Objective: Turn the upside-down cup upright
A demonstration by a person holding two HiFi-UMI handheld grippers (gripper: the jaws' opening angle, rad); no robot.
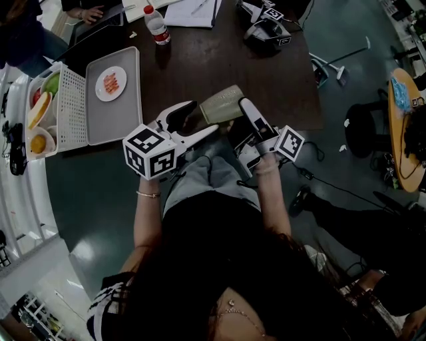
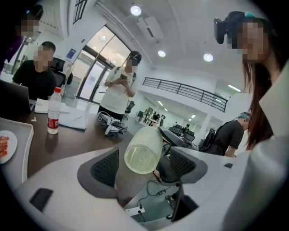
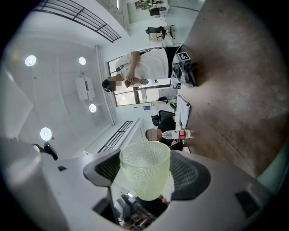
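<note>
The cup is in the air over the near edge of the dark brown table, lying almost on its side, between the two grippers. The right gripper holds it: in the right gripper view both ribbed black pads press on the cup's wall, with the mouth turned away from the camera. The left gripper has its jaws wide apart. In the left gripper view the round bottom of the cup stands between the pads, but they do not press on it.

The cup is of clear, pale yellow-green plastic. Its whole wall is covered with small dimples, and it narrows toward the bottom.

On the table's left part lies a flat grey tray with a small white plate of reddish food. Just beside the tray is a white perforated basket, and left of it are compartments with fruit. At the far side, well apart from the cup, stand a water bottle with a red label, some white papers and a spare gripper with a marker cube. Behind the table a person in a white top stands, and another in black sits.
</note>
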